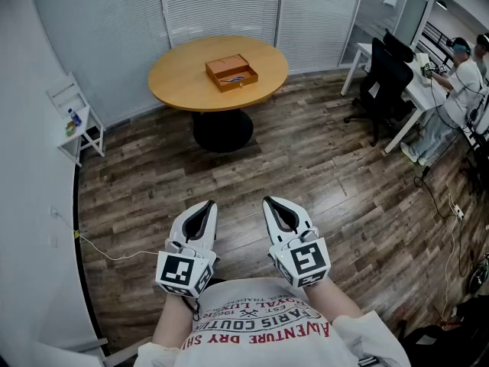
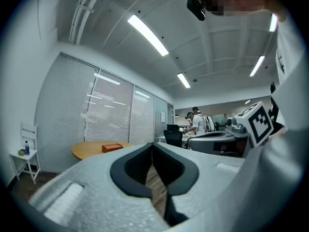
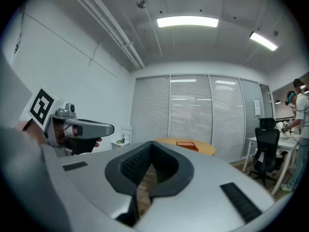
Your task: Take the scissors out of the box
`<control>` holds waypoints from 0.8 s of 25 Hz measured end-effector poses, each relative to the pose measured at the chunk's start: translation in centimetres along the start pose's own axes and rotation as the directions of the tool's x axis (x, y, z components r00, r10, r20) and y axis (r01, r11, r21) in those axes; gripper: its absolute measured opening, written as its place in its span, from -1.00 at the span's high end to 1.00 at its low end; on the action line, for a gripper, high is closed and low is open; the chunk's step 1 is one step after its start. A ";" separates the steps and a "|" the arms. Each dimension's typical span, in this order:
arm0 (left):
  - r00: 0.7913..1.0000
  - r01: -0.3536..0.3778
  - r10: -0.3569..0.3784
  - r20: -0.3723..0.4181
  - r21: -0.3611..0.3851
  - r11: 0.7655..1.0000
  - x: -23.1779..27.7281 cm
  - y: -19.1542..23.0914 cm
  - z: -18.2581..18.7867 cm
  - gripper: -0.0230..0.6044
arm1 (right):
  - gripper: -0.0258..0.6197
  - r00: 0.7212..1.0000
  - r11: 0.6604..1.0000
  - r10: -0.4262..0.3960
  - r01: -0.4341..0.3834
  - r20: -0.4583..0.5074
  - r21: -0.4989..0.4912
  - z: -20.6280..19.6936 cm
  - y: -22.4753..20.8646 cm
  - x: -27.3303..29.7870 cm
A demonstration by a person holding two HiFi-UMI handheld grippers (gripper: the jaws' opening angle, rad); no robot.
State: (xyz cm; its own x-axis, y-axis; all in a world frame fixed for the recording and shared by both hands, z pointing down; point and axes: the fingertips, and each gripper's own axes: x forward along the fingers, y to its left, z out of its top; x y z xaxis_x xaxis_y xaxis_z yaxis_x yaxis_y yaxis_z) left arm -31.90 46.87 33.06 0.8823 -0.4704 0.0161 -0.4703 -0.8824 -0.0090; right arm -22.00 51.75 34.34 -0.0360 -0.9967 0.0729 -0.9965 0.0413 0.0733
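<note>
At the near side of the room, well apart from the one round table [image 1: 218,71], a person holds two grippers level and side by side. The left gripper [image 1: 207,204] and the right gripper [image 1: 270,200] each have their jaws together on nothing, and each bears one marker cube. One open box [image 1: 231,72] stands on the table, and the scissors [image 1: 238,77] show in it only as a small bluish shape. Print on the person's shirt [image 1: 263,331], upside down in the head view, reads in part "ADVENTURE DRY". To the right are one white desk [image 1: 416,90], one black chair [image 1: 386,79] and two seated people [image 1: 462,71]. Only the head view looks into the box. The gripper views show it side-on, along with ceiling lights [image 3: 187,21], and each shows the other gripper beside it.
</note>
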 end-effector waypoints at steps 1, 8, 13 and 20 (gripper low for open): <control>1.000 0.001 -0.001 -0.001 0.003 1.000 0.1 0.0 0.0 0.89 | 0.90 1.000 1.000 0.001 -0.001 0.001 0.001 0.0 -0.1 0.1; 1.000 0.018 -0.018 -0.001 0.011 1.000 0.7 -0.8 -0.1 0.89 | 0.90 1.000 1.000 -0.013 0.013 0.026 0.020 -0.3 -1.1 0.1; 1.000 0.013 -0.013 -0.013 0.001 1.000 1.5 -1.0 -0.1 0.89 | 0.89 1.000 0.998 -0.015 0.014 0.015 0.069 -1.0 -2.0 0.6; 0.999 0.031 -0.030 -0.028 0.007 1.000 3.2 -1.7 -0.7 0.89 | 0.89 0.998 0.993 -0.038 0.042 -0.043 0.106 -3.8 -4.1 1.3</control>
State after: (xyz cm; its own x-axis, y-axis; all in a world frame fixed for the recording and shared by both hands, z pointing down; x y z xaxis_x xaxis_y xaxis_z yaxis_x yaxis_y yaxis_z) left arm -28.26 46.83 33.88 0.8953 -0.4432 0.0441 -0.4429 -0.8964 -0.0157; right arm -17.70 50.55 37.89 0.0051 -0.9937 0.1123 -0.9995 -0.0085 -0.0299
